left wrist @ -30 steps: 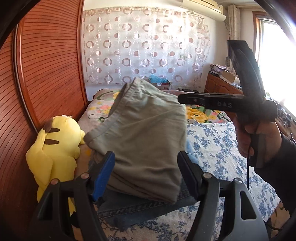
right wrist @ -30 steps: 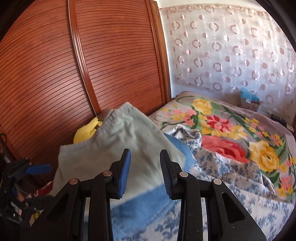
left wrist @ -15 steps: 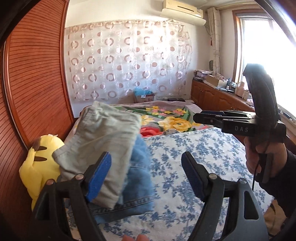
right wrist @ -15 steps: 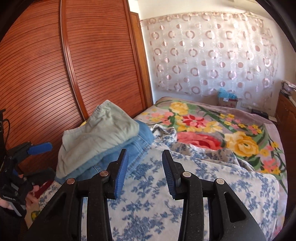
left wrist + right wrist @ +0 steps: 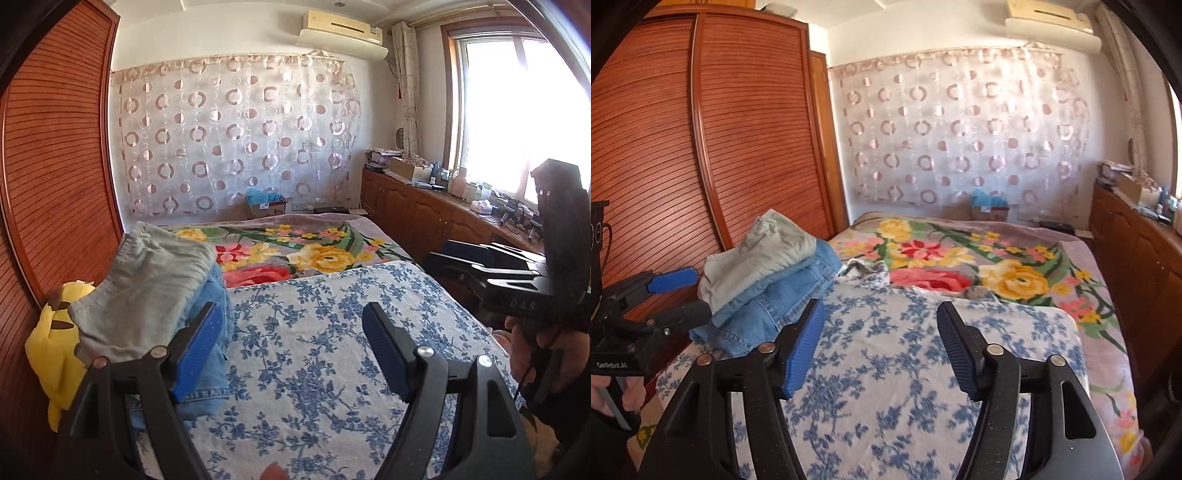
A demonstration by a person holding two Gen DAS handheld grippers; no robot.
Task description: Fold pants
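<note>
Left gripper (image 5: 295,350) hovering, jaws apart, nothing between | right gripper (image 5: 882,347) jaws opening, nothing between, over blue-flowered sheet (image 5: 886,354) | grey-green pants (image 5: 757,258) lying folded atop folded jeans (image 5: 775,306) at bed's left edge, beside yellow plush (image 5: 55,343)

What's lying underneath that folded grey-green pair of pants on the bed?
A folded pair of blue denim jeans lies directly under the grey-green pants, sticking out at the front and side. Whether anything lies beneath the jeans is hidden.
</note>
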